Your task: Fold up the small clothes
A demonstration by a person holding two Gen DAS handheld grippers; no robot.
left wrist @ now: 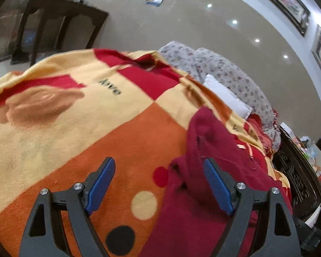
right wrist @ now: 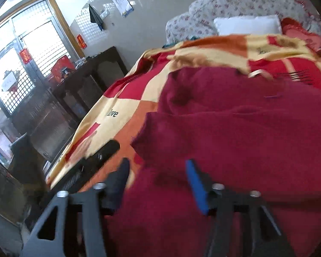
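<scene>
A dark red garment point(left wrist: 207, 171) lies rumpled on a patterned orange, cream and red blanket point(left wrist: 75, 115) on a bed. My left gripper point(left wrist: 158, 167) is open just above the blanket, its right finger over the garment's left edge. In the right wrist view the garment point(right wrist: 235, 128) fills the middle, folded over itself with a label near its far edge. My right gripper point(right wrist: 157, 167) is open and empty just above the garment's near left part. The left gripper's black finger point(right wrist: 104, 152) shows at the left over the blanket point(right wrist: 122, 107).
A white pillow point(right wrist: 246, 24) and a floral quilt point(right wrist: 235, 2) lie at the bed's head. A dark wooden table point(right wrist: 92, 75) stands left of the bed by a window. A carved dark headboard or cabinet point(left wrist: 297, 175) borders the bed's right side.
</scene>
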